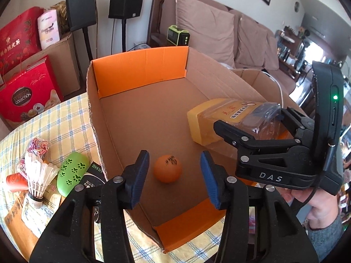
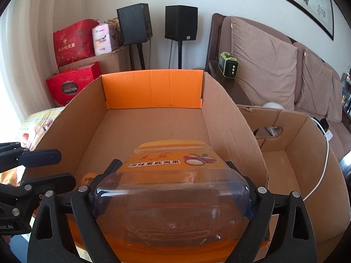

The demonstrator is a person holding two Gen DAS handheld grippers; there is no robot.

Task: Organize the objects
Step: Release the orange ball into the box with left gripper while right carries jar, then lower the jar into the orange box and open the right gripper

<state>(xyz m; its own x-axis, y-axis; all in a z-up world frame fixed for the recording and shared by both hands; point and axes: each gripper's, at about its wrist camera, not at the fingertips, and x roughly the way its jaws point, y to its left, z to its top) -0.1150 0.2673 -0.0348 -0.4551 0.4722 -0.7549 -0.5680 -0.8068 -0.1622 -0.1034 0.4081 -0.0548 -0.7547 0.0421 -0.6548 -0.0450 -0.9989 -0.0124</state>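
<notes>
Left gripper (image 1: pixel 174 176) nearest, blue pads spread, nothing clamped; orange ball (image 1: pixel 167 169) rests free between fingers on cardboard box (image 1: pixel 153 114) floor. Right gripper (image 2: pixel 173 182) clenched on clear plastic jar (image 2: pixel 173 188), orange label, jar lying on side low inside same box, right of ball. Box sits on checked tablecloth (image 1: pixel 72 122). Shuttlecock (image 1: pixel 40 179), green case (image 1: pixel 72 173) left, outside box. Sofa (image 1: pixel 210 28) beyond.

right fingers (image 2: pixel 114 164) behind jar (image 2: pixel 173 188)
</notes>
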